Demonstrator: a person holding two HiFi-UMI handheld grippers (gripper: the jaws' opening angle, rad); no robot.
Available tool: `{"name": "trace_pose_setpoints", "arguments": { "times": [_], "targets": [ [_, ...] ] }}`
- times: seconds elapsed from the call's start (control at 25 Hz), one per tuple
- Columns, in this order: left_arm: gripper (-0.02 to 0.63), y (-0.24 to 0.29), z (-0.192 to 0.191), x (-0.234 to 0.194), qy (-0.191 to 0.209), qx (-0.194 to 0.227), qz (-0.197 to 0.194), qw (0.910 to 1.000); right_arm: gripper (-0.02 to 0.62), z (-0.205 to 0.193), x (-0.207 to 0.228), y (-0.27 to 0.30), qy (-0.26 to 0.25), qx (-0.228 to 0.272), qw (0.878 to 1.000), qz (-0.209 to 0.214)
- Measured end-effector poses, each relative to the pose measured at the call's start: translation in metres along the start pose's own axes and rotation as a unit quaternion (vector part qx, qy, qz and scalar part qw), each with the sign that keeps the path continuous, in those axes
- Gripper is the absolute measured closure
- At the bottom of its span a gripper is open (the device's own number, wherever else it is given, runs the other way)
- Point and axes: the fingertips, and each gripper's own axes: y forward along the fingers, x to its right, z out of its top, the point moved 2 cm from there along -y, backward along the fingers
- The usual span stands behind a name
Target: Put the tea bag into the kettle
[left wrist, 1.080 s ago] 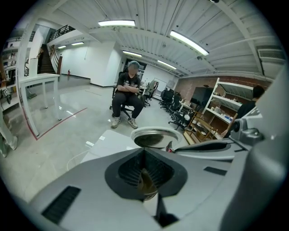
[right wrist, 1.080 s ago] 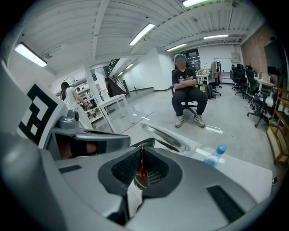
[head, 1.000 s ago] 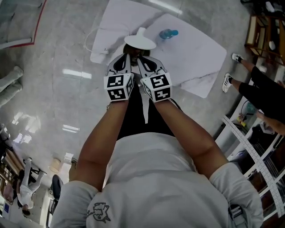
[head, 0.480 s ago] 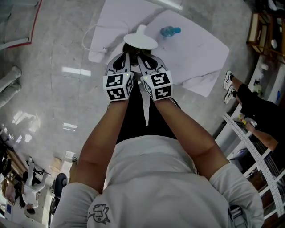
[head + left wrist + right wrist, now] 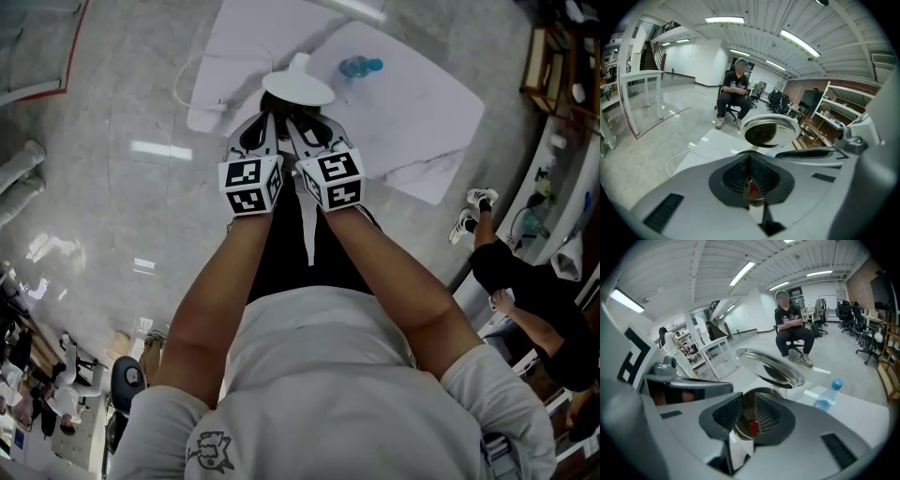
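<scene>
Right hand-held gripper (image 5: 747,404) just spreading, empty (tea bag (image 5: 753,427) in kettle (image 5: 776,390) below); left hand-held gripper (image 5: 750,168) pressed together

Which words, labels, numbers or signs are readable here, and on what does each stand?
No text is readable.
Marker cubes: square patterns only, no letters.
Print on the wearer's shirt: too blurred.
Water bottle: label too small to read.

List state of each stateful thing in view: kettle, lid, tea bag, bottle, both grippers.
kettle: mouth uncovered
lid: hinged up, open
tea bag: red, lying inside the kettle, released
bottle: upright, capped
left gripper: jaws together
right gripper: over the kettle, jaws just opened, nothing gripped
</scene>
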Motion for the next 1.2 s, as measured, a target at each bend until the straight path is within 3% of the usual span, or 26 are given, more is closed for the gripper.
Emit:
{"name": "trace_pose_setpoints", "arguments": {
  "times": [0.56, 0.84, 1.2],
  "targets": [
    [0.604, -0.005, 0.007, 0.006, -0.001, 0.009, 0.003, 1.0000, 0.526, 0.011, -0.004, -0.013, -0.011, 0.014, 1.000, -0.002],
    [0.604, -0.018, 0.017, 0.020, 0.003, 0.022, 0.005, 0.9997, 0.584, 0.021, -0.008, -0.033, -0.025, 0.024, 0.999, -0.001],
    [0.604, -0.046, 0.058, 0.051, 0.018, 0.063, 0.010, 0.9978, 0.585, 0.063, -0.019, -0.075, -0.050, 0.068, 0.996, 0.009]
  ]
}}
